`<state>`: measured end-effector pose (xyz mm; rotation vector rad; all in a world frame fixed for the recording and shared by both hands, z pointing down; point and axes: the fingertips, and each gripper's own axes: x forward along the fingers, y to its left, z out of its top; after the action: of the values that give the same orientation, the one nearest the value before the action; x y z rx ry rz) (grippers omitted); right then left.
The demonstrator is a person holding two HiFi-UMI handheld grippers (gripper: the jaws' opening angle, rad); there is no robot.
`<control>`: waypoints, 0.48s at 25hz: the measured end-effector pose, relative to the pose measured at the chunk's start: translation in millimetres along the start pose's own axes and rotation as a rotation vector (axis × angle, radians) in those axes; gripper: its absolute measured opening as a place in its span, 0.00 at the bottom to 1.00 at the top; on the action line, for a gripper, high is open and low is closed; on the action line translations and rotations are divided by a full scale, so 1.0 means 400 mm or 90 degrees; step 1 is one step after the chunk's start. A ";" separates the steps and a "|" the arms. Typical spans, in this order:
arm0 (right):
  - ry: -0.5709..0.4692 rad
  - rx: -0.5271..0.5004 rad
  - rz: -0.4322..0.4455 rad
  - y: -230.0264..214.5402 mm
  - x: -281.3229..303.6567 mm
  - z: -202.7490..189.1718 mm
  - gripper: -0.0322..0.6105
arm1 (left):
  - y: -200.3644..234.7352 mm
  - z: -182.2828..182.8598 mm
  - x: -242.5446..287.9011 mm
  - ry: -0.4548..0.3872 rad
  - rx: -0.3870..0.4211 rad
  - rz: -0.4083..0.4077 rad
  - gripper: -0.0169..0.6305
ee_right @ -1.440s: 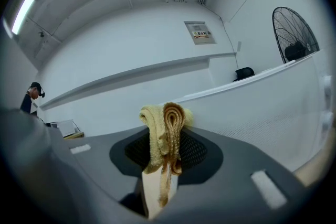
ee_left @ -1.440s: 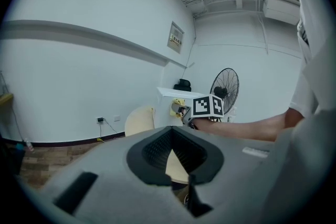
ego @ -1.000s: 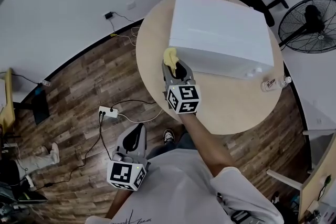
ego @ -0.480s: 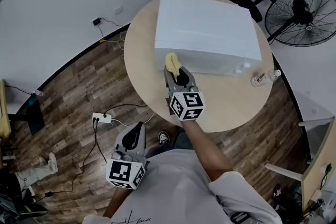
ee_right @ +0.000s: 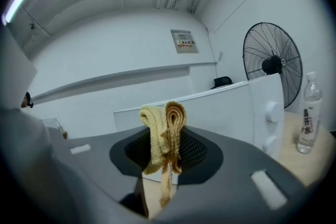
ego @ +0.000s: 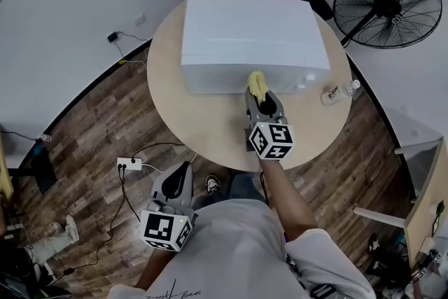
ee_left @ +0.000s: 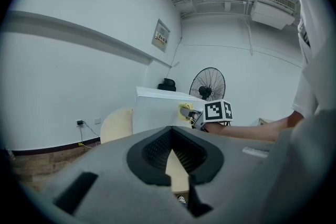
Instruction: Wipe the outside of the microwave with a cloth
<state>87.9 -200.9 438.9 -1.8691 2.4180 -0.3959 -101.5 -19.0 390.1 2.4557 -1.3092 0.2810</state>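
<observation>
Microwave (ego: pixel 245 31) on the round table (ego: pixel 210 129): the head view shows the right gripper (ego: pixel 260 91) holding a yellow cloth (ego: pixel 256 82) at its front face, the left gripper (ego: pixel 180 182) well away. Left gripper view: jaws together, empty. Right gripper view: jaws pinch the cloth. The front wipe seems under way; next, sweep toward the knobs (ee_right: pixel 271 110), keeping contact.

No word or number can be read anywhere. The small framed wall sign (ee_right: pixel 184 41) carries print too small to make out. So does the label of the clear plastic bottle (ee_right: pixel 306 120) on the round wooden table (ego: pixel 210 124). The white marker cube (ego: pixel 270 140) of the right claw (ego: pixel 260 96) and its twin (ego: pixel 168 230) on the left claw (ego: pixel 186 169) bear only black square patterns, no letters.
</observation>
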 end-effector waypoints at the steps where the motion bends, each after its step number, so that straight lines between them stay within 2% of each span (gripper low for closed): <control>1: -0.002 -0.001 -0.015 -0.033 -0.013 0.004 0.24 | -0.010 -0.001 0.006 0.002 0.001 -0.004 0.01; 12: -0.023 0.022 -0.206 -0.425 -0.168 0.024 0.24 | -0.105 0.000 0.093 0.030 0.025 -0.052 0.01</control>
<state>267.7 -177.6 462.9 -2.2339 2.0723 -0.4116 -45.9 -25.8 393.8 2.5122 -1.1927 0.3456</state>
